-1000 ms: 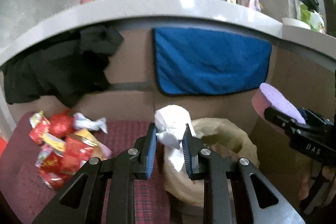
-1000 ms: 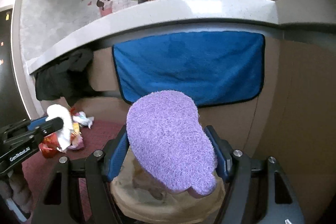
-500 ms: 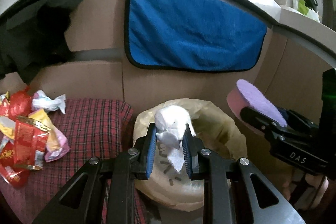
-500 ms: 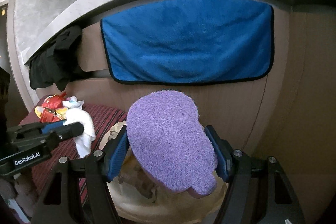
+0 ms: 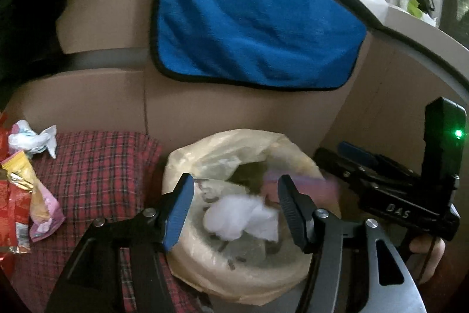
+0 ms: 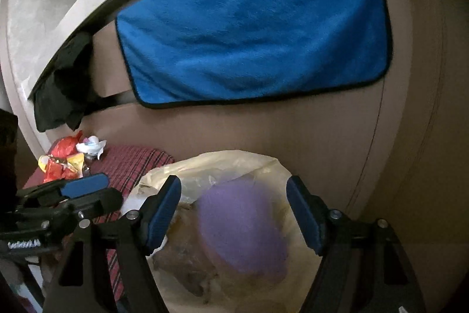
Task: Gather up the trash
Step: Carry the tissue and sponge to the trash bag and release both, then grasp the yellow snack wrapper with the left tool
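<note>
A trash bin lined with a pale yellow bag (image 5: 193, 166) (image 6: 234, 163) stands below both grippers. My left gripper (image 5: 234, 207) is open over it, and a crumpled white tissue (image 5: 240, 216) is blurred between and below its fingers, free of them. My right gripper (image 6: 234, 213) is open too, and a purple sponge (image 6: 243, 231) is blurred below it inside the bag; in the left wrist view it shows as a pink blur (image 5: 299, 184). The right gripper's body (image 5: 390, 201) shows at the right of the left wrist view, the left gripper's (image 6: 64, 201) at the left of the right wrist view.
Several snack wrappers (image 5: 20, 189) (image 6: 64, 163) and a white crumpled wrapper (image 5: 32, 137) lie on a red plaid cloth (image 5: 99, 166) left of the bin. A blue towel (image 5: 252, 28) hangs on the brown panel behind. Dark clothing (image 5: 26, 5) hangs at upper left.
Both grippers moved down over the bin and opened. The white tissue left the left gripper and the purple sponge left the right gripper; both are dropping into the bag.
</note>
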A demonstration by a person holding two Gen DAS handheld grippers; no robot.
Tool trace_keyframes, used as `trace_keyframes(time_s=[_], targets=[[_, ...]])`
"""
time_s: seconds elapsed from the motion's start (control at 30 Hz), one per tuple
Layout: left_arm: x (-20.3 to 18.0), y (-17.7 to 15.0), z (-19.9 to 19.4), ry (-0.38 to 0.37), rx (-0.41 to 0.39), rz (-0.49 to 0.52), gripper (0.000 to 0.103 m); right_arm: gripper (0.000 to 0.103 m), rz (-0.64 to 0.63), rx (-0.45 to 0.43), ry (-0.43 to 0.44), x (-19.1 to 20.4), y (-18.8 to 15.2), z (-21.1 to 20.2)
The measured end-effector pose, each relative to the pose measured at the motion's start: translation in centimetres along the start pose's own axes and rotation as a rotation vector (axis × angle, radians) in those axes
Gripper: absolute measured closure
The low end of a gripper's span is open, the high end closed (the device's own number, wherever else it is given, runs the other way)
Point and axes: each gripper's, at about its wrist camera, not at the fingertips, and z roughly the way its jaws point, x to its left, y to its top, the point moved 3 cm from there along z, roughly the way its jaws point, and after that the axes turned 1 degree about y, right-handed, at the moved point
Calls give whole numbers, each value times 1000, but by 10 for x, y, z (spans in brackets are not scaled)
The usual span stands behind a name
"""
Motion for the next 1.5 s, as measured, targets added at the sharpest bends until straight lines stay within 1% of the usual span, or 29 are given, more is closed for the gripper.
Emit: trace_keyframes(time_s=[0.07,0.17,0.3,0.33,0.4,0.5,0.53,0.63,0.83,0.93,1.0,1.17,1.33,1.43,1.5], targets=[[5,2,-4,19,-6,-8,43,31,3,-3,-1,0,-1,-3],[15,4,-18,79,-32,-25,43,31,-14,-16,-4,7,1,-10],[35,7,-56,167,-115,-56,43,31,-62,-46,-20,26,5,-23],[42,7,-65,178,-129,-70,43,31,-75,-55,-20,33,6,-26],[57,6,-81,193,-140,-104,43,31,-108,-61,-19,46,7,-31],[75,-1,-102,221,-136,-133,43,31,-163,-50,-8,68,5,-33],[78,-3,-106,232,-138,-132,43,31,-175,-38,3,77,2,-32],[91,-15,-126,305,-148,-123,43,31,-192,-5,41,99,-6,-31],[128,-32,-185,470,-240,-121,43,31,-237,-3,112,153,-13,-32],[153,-38,-212,535,-268,-143,43,31,-270,6,160,189,-12,-28],[175,-46,-229,575,-279,-179,43,31,-294,10,186,214,-13,-23],[220,-59,-255,616,-290,-241,43,31,-336,11,239,269,-12,-6],[253,-67,-263,632,-279,-270,43,31,-372,34,270,308,-16,19],[268,-69,-259,630,-269,-277,43,31,-400,56,275,323,-21,32],[280,-69,-254,591,-254,-290,43,32,-414,70,276,328,-24,39]])
